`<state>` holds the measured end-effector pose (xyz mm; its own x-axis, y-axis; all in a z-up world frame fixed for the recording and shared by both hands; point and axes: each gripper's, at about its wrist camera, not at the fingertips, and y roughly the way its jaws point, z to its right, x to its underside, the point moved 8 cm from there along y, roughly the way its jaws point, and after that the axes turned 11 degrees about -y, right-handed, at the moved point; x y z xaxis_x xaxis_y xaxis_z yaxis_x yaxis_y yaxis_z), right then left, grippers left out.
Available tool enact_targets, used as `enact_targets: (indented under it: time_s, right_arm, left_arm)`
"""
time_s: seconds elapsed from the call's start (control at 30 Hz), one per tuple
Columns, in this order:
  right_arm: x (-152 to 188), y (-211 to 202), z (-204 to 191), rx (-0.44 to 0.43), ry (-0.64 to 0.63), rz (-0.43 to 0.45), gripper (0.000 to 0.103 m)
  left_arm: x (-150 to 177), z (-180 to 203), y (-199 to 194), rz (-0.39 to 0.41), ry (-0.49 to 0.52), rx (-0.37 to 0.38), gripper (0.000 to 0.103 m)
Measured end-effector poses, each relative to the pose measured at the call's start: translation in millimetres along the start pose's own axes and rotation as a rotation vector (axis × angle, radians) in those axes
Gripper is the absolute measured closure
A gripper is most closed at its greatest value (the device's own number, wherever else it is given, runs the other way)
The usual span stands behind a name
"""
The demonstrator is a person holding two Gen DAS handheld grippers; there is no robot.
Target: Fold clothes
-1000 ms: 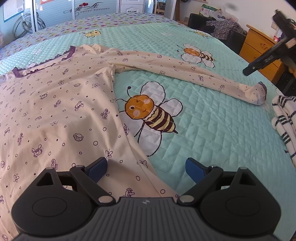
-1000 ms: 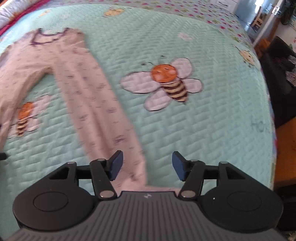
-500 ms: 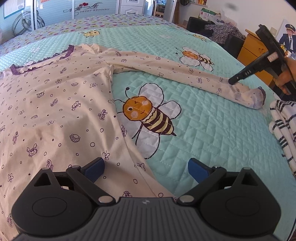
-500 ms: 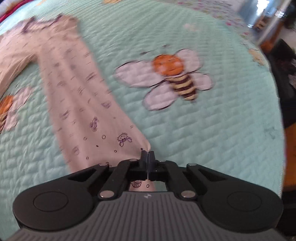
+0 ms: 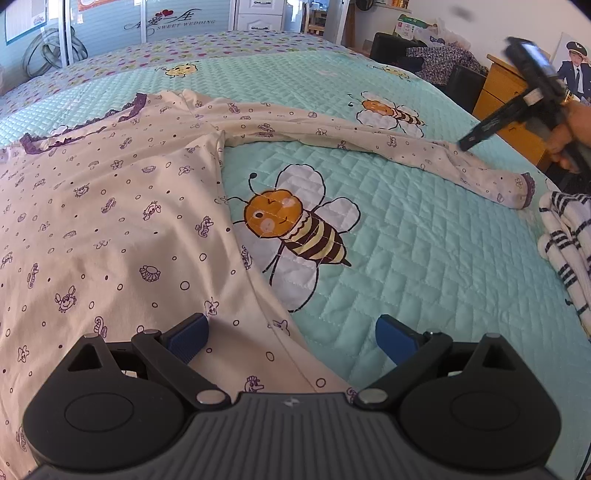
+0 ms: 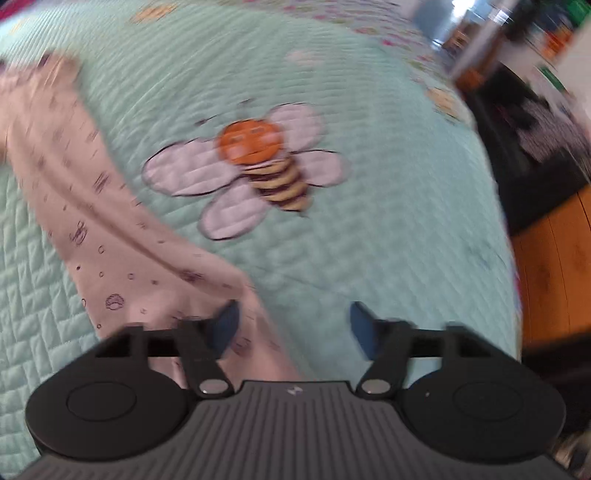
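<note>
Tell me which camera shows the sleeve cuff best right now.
Left wrist view: the sleeve cuff lies sharp and whole with its purple trim on the quilt. In the blurred right wrist view only the sleeve shows, running under the open right claw.

One printed garment (image 5: 110, 206); one striped garment (image 5: 569, 243); two tongs (image 5: 291, 339).

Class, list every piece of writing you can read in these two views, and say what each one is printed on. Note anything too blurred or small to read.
"SWEET WEDDING": on the wardrobe door behind the bed, under a cursive line that I cannot read.
Poster on the wall, top left: print too small to read.
Green and white box at the back: lettering too small.
Right wrist view: too blurred, nothing readable.
</note>
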<state>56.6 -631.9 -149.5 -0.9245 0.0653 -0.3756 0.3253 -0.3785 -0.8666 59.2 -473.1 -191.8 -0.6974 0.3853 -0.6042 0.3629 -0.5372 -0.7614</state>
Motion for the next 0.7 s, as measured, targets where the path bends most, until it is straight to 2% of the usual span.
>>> enact_targets:
  time_s: [0.1, 0.27, 0.4, 0.5, 0.57, 0.6, 0.63, 0.67, 0.7]
  right_arm:
    - [15.4, -17.0, 24.6, 0.007, 0.071, -0.021, 0.032]
    - [44.8, -15.3, 37.1, -0.055, 0.177, -0.116, 0.031]
    - [60.1, 4.0, 24.7, -0.138, 0.232, -0.165, 0.031]
    - [65.5, 15.6, 1.3, -0.186, 0.164, -0.206, 0.031]
    - [63.6, 14.9, -6.1, -0.179, 0.124, -0.182, 0.041]
    - [61.6, 11.7, -9.5, -0.186, 0.111, -0.172, 0.053]
    - [59.7, 8.6, -12.9, -0.194, 0.097, -0.162, 0.076]
    - [57.7, 5.3, -16.3, -0.202, 0.083, -0.152, 0.092]
    - [55.7, 2.0, -19.3, -0.206, 0.068, -0.143, 0.096]
  left_arm:
    - [0.8, 0.9, -0.6, -0.002, -0.001, -0.005, 0.003]
    - [3.3, 3.1, 0.3, -0.002, 0.01, -0.021, 0.003]
    - [4.9, 3.7, 1.2, -0.001, 0.028, -0.029, 0.003]
    - [5.1, 3.0, 1.7, -0.004, 0.026, -0.022, 0.002]
    - [5.2, 2.7, 2.3, -0.003, 0.021, -0.018, 0.001]
    - [5.3, 3.3, 2.8, -0.002, 0.021, -0.017, 0.0]
    - [5.4, 4.1, 3.2, 0.0, 0.023, -0.019, 0.0]
    - [5.7, 4.4, 3.4, 0.001, 0.026, -0.02, 0.0]
    - [5.9, 4.5, 3.5, 0.002, 0.026, -0.02, 0.0]
